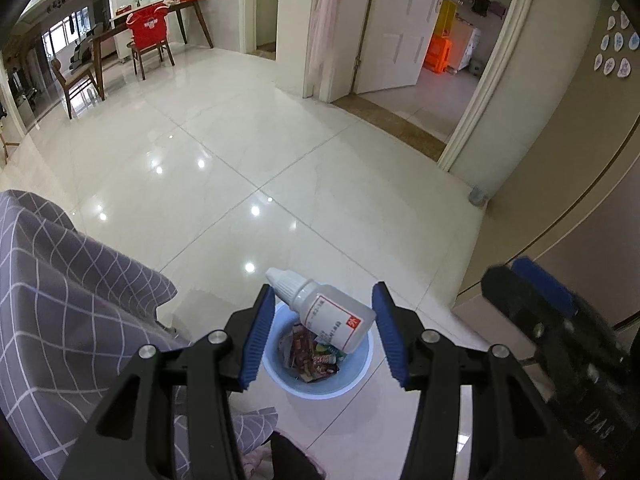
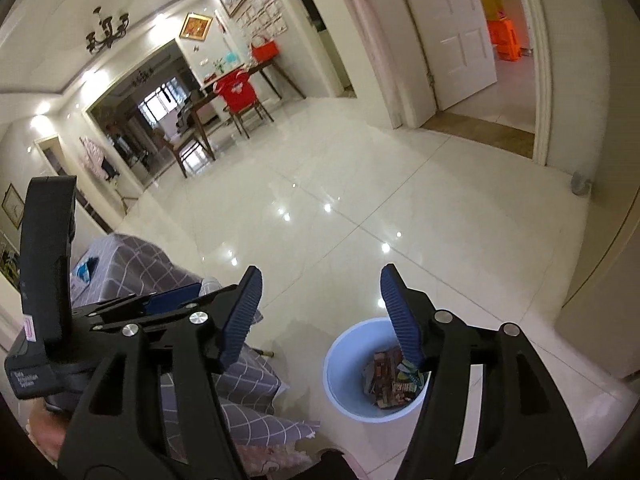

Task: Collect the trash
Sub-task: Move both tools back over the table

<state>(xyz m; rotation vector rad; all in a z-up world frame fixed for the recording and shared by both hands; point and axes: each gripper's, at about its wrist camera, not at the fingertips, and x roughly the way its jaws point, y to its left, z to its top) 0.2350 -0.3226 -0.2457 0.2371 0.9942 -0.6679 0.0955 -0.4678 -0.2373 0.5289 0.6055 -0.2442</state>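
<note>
A small white plastic bottle (image 1: 326, 312) with a white cap and a red-lined label lies tilted between the wide-apart blue pads of my left gripper (image 1: 322, 320), cap toward the left pad. It hangs right over a light blue bin (image 1: 352, 380) on the floor that holds several wrappers (image 1: 314, 358). The pads do not press it; whether it touches the right pad I cannot tell. My right gripper (image 2: 320, 312) is open and empty, above and left of the same bin (image 2: 340, 368). The left gripper's body shows at the left of the right wrist view (image 2: 52, 280).
A table covered with a grey checked cloth (image 1: 60, 320) stands left of the bin; it also shows in the right wrist view (image 2: 132, 268). Glossy white tile floor (image 1: 260, 152) stretches ahead. A beige wall (image 1: 560, 200) and an open white door (image 1: 400, 28) are at the right. A dining table and chairs (image 1: 120, 44) stand far left.
</note>
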